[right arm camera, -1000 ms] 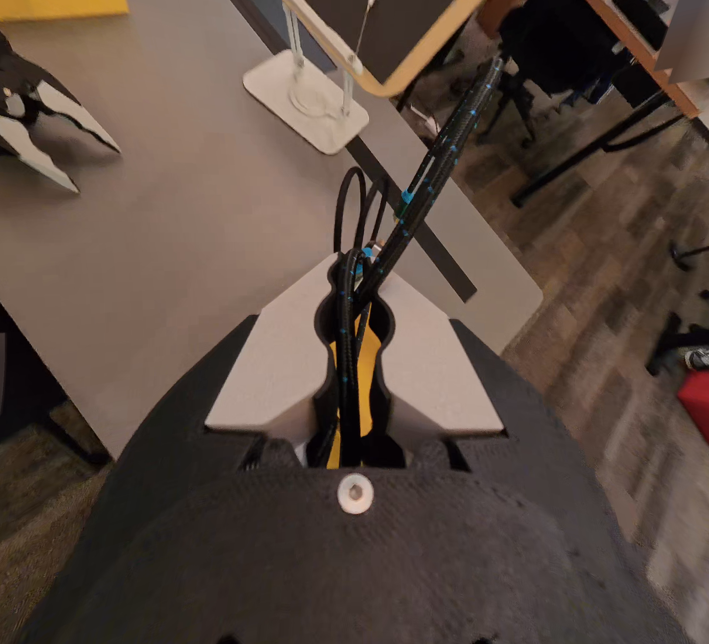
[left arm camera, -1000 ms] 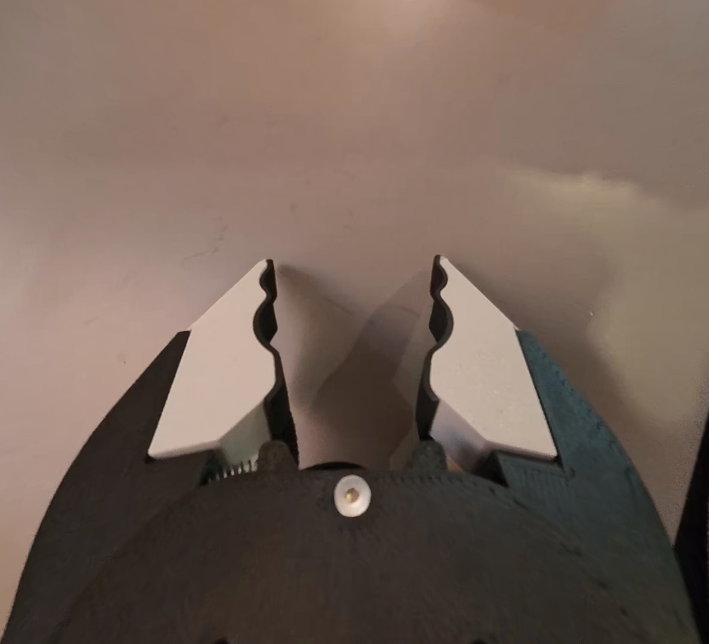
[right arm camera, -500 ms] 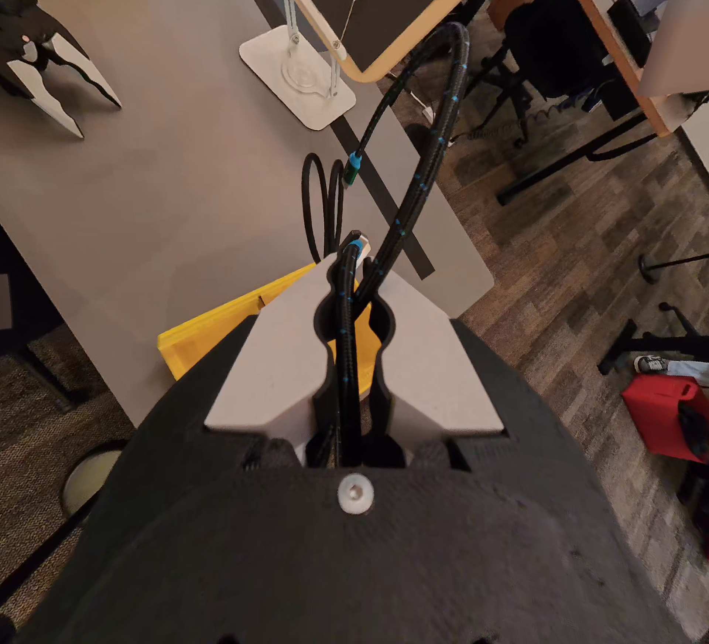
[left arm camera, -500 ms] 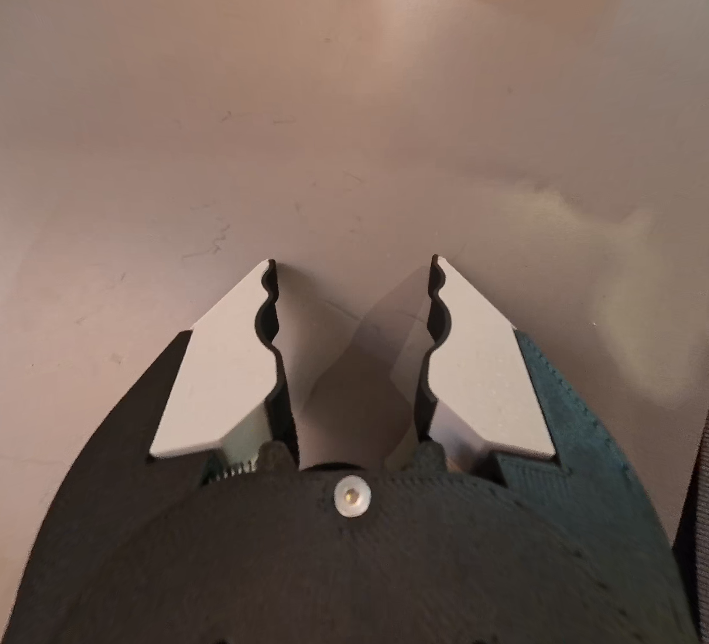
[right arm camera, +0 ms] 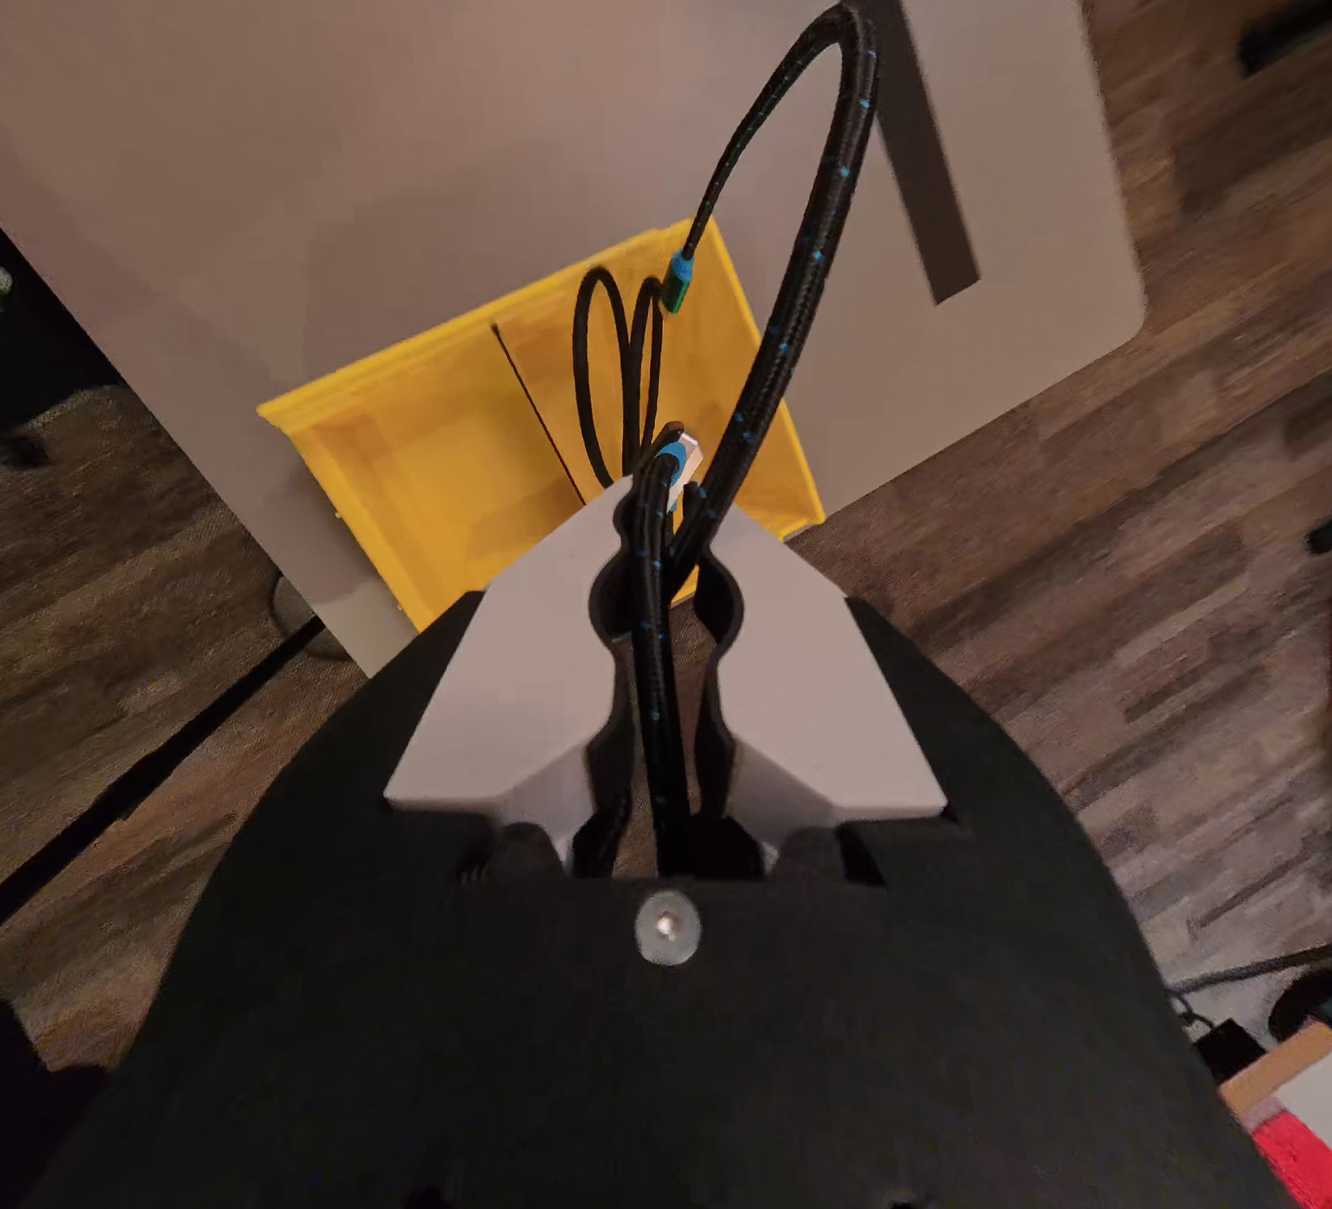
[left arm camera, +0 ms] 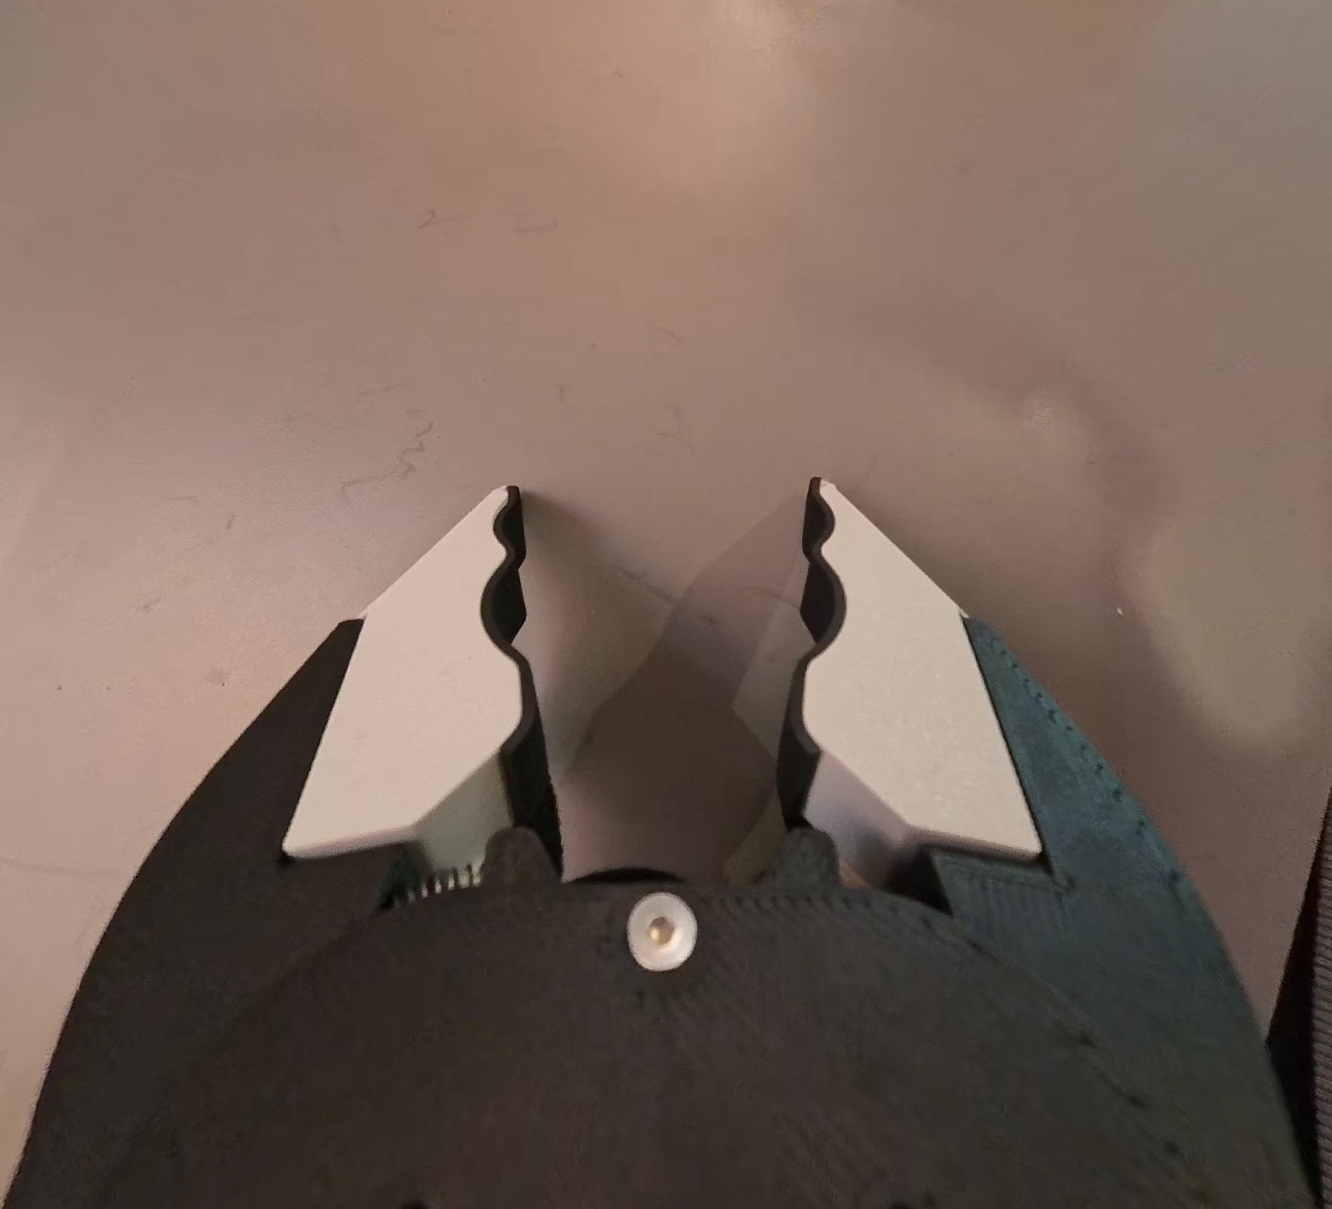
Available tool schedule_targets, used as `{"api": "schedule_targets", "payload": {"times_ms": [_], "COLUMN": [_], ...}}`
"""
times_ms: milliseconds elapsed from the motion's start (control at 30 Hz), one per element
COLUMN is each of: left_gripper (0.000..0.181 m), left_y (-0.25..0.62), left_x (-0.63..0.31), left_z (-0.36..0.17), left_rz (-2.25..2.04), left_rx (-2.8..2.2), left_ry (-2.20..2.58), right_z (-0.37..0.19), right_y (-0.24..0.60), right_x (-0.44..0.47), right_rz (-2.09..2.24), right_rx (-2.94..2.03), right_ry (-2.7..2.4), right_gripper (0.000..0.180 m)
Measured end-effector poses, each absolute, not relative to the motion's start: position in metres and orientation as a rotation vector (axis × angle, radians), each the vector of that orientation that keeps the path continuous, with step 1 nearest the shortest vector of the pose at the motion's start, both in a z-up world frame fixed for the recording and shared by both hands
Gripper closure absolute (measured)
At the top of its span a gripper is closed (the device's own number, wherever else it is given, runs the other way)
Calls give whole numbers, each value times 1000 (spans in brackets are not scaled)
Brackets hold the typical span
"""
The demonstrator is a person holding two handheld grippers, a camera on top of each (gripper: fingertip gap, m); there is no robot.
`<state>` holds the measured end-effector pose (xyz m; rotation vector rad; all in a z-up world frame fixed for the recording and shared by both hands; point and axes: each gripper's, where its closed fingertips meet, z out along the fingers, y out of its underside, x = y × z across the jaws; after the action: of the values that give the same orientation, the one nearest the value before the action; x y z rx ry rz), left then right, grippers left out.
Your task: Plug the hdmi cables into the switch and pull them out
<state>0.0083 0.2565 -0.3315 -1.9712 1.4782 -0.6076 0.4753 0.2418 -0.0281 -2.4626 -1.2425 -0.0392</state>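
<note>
My right gripper [right arm camera: 667,511] is clamped on the bundled black braided hdmi cables with blue flecks [right arm camera: 782,338], held above the yellow plastic bin [right arm camera: 432,454]; my left gripper [left arm camera: 663,497] gapes empty over the bare grey table [left arm camera: 576,165] (no switch visible), so I judge plugging not yet begun

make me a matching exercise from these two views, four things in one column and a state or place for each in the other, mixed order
Things:
1. left gripper
2. right gripper
3. braided cable
4. yellow bin

States or places:
A. sits at the table edge, open top
B. open, nothing between its fingers
C. arcs up in a loop, plug hanging down
D. shut on black cable strands

Pairs: 1-B, 2-D, 3-C, 4-A
</note>
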Motion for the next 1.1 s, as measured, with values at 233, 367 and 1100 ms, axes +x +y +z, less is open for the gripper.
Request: {"api": "schedule_targets", "payload": {"times_ms": [233,367,1100], "left_gripper": [107,107,108], "left_y": [258,258,257], "left_x": [9,10,11], "left_z": [-331,-331,-330], "left_rz": [-621,-629,-650], "left_rx": [-1975,-1975,-1969], "left_ry": [1466,1463,1470], "right_z": [-86,-105,-196], "right_y": [267,287,366], "right_x": [495,492,496], "right_rz": [-23,-49,-30], "right_rx": [-2633,-2633,-2684], "right_ry": [-1223,-1287,-1080], "right_gripper": [172,169,145]}}
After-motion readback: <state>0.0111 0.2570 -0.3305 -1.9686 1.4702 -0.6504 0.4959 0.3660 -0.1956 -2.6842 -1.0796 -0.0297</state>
